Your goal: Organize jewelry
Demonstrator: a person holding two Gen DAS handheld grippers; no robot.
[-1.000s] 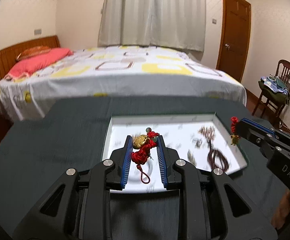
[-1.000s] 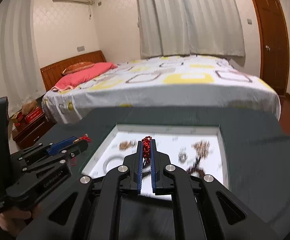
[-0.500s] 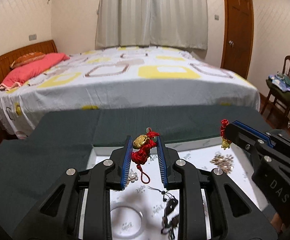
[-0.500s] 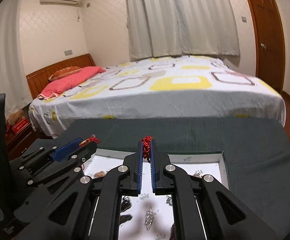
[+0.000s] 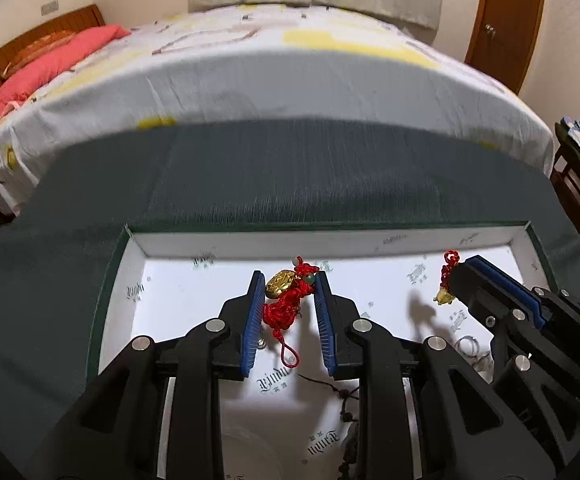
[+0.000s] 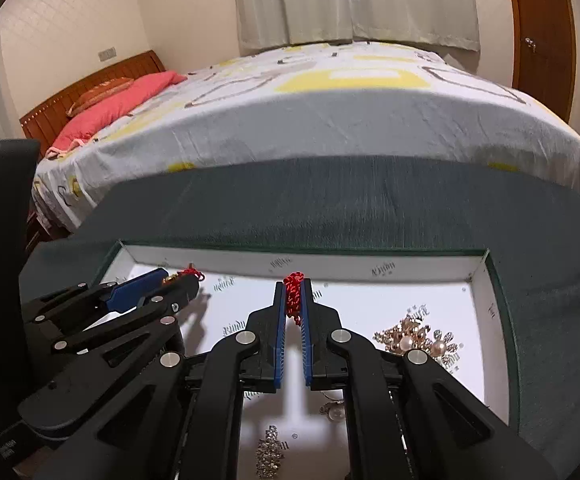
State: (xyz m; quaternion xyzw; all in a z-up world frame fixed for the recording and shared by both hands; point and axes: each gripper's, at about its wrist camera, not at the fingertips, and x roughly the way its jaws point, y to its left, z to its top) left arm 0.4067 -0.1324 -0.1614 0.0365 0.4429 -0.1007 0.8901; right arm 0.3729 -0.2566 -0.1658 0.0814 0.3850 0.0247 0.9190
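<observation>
The left hand-held gripper [image 5: 288, 280] pinches a red knotted charm with a gold bead [image 5: 286, 296] above the white tray's [image 5: 138, 240] far left corner. The right hand-held gripper [image 6: 293, 284] is pressed together on a red knotted cord [image 6: 293, 294] near the tray's far edge. A pearl brooch [image 6: 413, 338] lies by the tray's right edge, on the dark-clothed bench [image 6: 369, 204].

Both my claws, left claw [image 5: 288, 294] and right claw [image 6: 293, 296]: black plastic linkages, silver round screw heads, blue ribbed finger pads [image 5: 252, 322].
</observation>
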